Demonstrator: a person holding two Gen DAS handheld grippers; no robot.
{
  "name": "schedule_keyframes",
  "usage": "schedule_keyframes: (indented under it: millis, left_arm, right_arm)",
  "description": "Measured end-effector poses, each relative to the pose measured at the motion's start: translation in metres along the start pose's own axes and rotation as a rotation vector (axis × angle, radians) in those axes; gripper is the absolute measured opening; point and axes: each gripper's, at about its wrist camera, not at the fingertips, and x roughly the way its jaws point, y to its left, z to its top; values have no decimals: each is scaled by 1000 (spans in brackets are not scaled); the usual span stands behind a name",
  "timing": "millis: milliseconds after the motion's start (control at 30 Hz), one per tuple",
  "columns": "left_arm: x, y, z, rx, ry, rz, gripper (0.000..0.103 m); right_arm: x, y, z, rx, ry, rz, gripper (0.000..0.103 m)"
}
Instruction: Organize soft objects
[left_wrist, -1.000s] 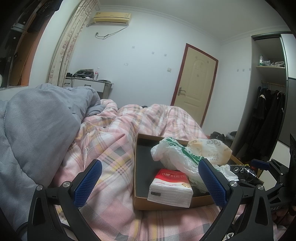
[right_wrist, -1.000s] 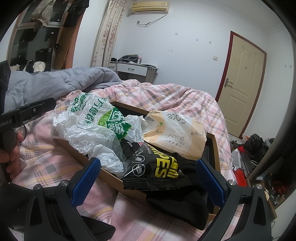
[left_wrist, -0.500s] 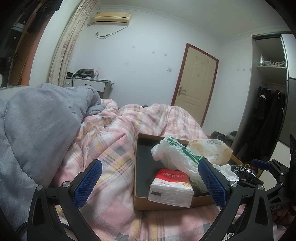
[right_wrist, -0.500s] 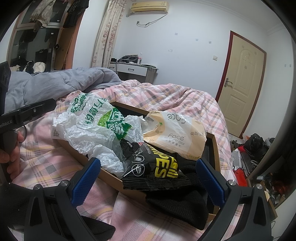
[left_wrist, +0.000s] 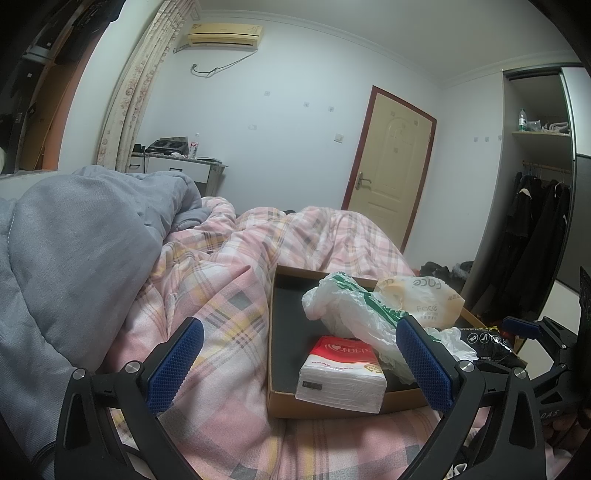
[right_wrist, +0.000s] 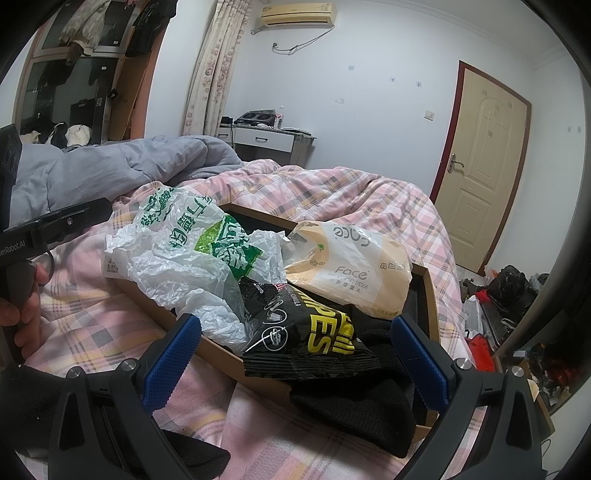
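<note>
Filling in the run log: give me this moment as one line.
left gripper: open, empty | right gripper: open, empty | cardboard tray on bed: tissue pack, plastic bag, black wipes pack | phase: pre-grasp

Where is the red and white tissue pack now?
Left wrist view: the tissue pack lies in the cardboard tray's near corner, beside the white-green plastic bag.

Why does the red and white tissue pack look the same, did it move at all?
No. The tissue pack sits in the same near corner of the cardboard tray as a second ago, leaning against the front wall, untouched.
</note>
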Motion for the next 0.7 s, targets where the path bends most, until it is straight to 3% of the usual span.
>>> schedule_keyframes:
  millis: [700]
  left_arm:
    - [0, 0, 0, 0, 1, 0, 103]
  right_arm:
    - [-6, -3, 2, 33, -42, 6, 102]
